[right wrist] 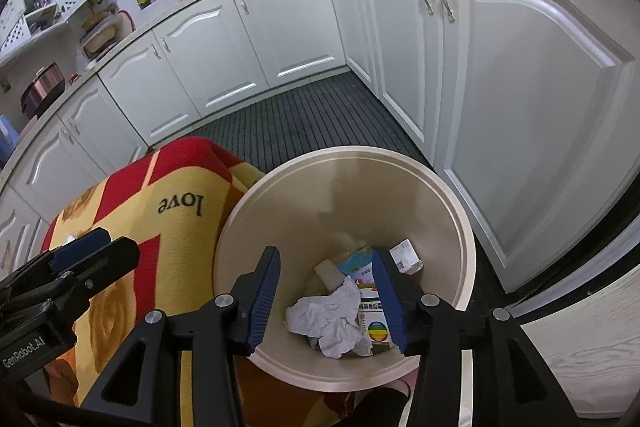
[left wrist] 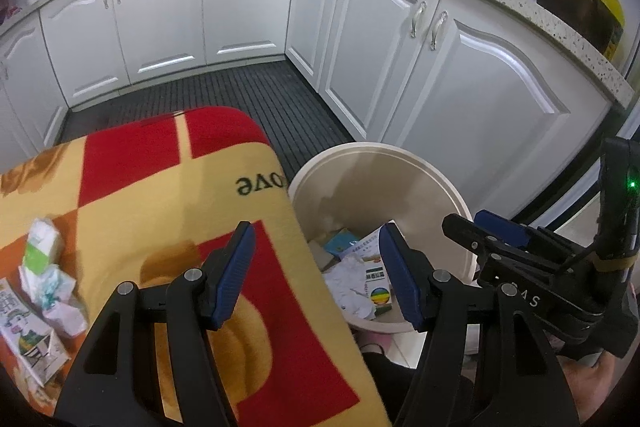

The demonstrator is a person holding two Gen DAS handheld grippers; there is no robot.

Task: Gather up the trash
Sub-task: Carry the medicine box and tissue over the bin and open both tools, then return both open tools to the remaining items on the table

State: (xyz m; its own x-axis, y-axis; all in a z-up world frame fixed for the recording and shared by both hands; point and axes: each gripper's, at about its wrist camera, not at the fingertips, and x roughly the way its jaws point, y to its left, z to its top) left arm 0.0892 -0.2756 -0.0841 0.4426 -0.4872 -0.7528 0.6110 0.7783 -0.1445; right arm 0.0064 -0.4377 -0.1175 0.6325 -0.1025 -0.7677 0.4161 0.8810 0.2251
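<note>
The round cream plastic waste bin (right wrist: 460,227) stands on the floor just beside the table covered with a red, yellow and orange patterned blanket (left wrist: 160,167). Inside the bin lie a crumpled sheet of white paper (right wrist: 332,319), a white-and-green medicine carton with a rainbow disc (right wrist: 374,327), a teal-and-white carton (right wrist: 354,261) and a small white box (right wrist: 406,257); this portion of the task is judged complete. The right gripper (right wrist: 328,301) hangs directly over the bin mouth, its blue-padded jaws parted to a moderate gap with nothing between them; the paper seen through the gap lies well below in the bin. The left gripper (left wrist: 316,275) hovers across the table edge and the bin rim, its jaws likewise parted and empty. Outstanding work: a cluster of crumpled white-and-green wrappers (left wrist: 44,263) and a printed white carton (left wrist: 28,331) remain on the blanket at the table's left side, well apart from both grippers. The task is assessed as partly done, perhaps around half, with the table items not yet collected.
</note>
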